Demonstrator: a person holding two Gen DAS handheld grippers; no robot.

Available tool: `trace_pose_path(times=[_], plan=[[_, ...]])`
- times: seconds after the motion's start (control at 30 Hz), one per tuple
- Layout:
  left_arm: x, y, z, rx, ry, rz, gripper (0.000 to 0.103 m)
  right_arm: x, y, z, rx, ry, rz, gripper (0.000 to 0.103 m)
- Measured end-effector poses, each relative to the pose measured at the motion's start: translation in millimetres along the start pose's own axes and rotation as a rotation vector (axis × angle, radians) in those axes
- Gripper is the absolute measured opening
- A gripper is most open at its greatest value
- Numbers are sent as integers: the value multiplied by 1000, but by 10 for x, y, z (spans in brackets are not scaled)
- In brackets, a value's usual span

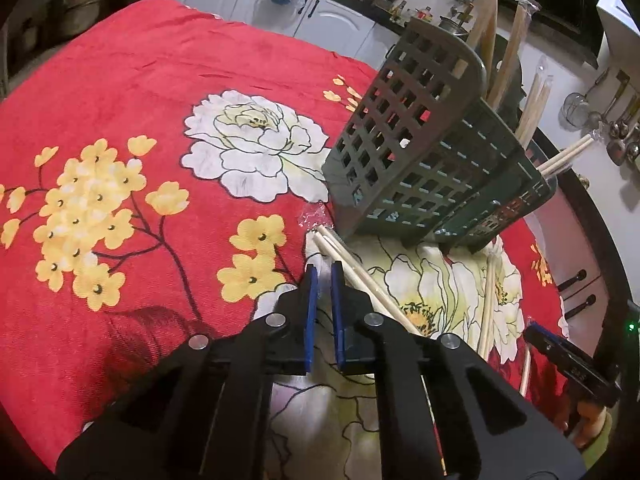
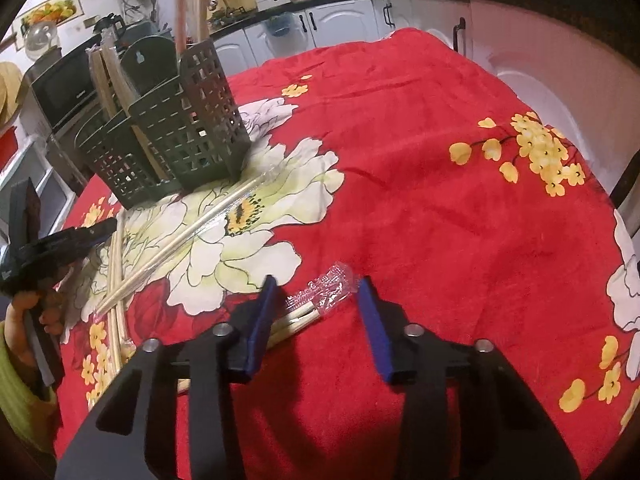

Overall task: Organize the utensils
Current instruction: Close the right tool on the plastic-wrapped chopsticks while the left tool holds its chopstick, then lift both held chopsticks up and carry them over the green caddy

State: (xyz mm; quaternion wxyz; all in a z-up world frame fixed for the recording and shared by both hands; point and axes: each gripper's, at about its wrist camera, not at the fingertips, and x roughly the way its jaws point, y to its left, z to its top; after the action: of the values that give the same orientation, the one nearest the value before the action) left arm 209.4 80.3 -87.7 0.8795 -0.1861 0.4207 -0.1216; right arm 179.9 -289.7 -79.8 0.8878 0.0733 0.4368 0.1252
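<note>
Left wrist view: my left gripper [image 1: 324, 270] has its blue fingers [image 1: 311, 312] drawn nearly together, a narrow slit between them with only the red floral cloth [image 1: 132, 92] showing through; they hold nothing. A wrapped chopstick pair [image 1: 360, 276] runs diagonally just right of the fingertips, though I cannot tell whether the right finger touches it. The green utensil caddy [image 1: 404, 152] stands ahead and to the right, with wrapped chopsticks upright in its compartments.

Right wrist view: my right gripper [image 2: 316, 286] has its fingers spread wide. Between the tips lies the crumpled clear end of a wrapped pair [image 2: 316, 304], whose sticks pass under the left finger; neither finger grips it. Only this view shows two more pairs crossed [image 2: 120, 292] on the cloth, left of the fingers, and the caddy [image 2: 168, 136] standing beyond them.
</note>
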Motion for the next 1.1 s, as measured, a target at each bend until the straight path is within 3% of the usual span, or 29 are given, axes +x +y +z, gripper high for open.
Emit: trace_pose_path(times=[0.13, 0.23, 0.47, 0.63, 1.1], plan=[[-10, 20, -7, -6, 0, -6, 3, 12, -14, 4, 3, -4, 18, 8], [-16, 30, -8, -9, 0, -7, 3, -3, -16, 5, 4, -15, 26, 3], [-146, 18, -29, -5, -19, -6, 1, -180, 60, 41, -16, -73, 39, 1], [-407, -54, -16, 13, -80, -22, 1, -368, 180, 120, -57, -120, 47, 1], [-1104, -125, 37, 67, -221, 26, 1, -849, 442, 284, -125, -266, 95, 1]])
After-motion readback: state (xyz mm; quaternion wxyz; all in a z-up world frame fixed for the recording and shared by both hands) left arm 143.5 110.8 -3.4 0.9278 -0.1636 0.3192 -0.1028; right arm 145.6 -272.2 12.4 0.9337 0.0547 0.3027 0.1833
